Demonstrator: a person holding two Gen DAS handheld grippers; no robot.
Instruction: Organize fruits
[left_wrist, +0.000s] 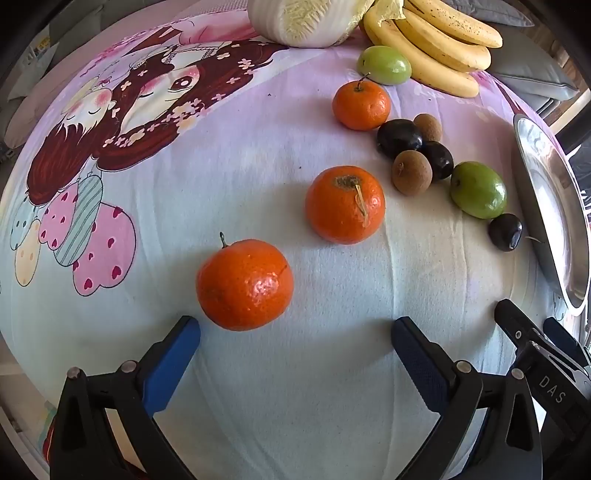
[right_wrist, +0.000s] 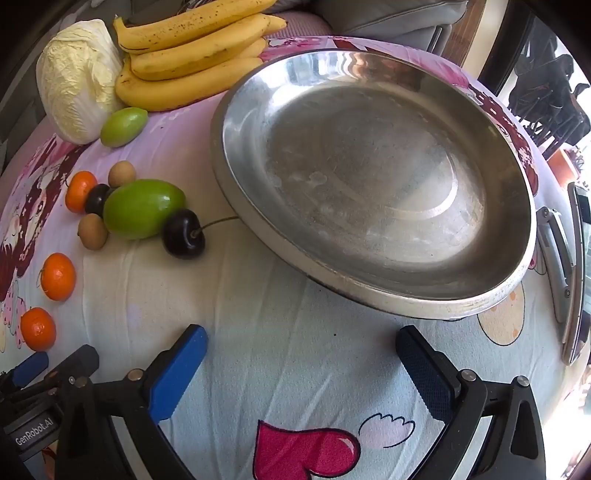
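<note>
Your left gripper sits low over the cartoon-print cloth, jaws spread wide, nothing between them. Nearest tangerine is just ahead of the left blue pad, slightly inside the gap line but not between the pads. Second tangerine is further ahead, roughly centred on the gripper. Third tangerine is well ahead, a bit right. Ahead-right of it: a cluster of two dark plums, two brown longans and a green fruit, touching or nearly so. One dark cherry lies just beside the steel plate's rim at far right. Far ahead: cabbage, another green fruit and bananas.

Your right gripper is also spread wide and holds nothing. Left of it, the tangerines run in a line, well apart from the pads. Ahead-left: big green fruit with the stemmed cherry touching it; the stem reaches to the plate. Steel plate is directly ahead and to the right, nothing in it, near rim just beyond the fingertips.
</note>
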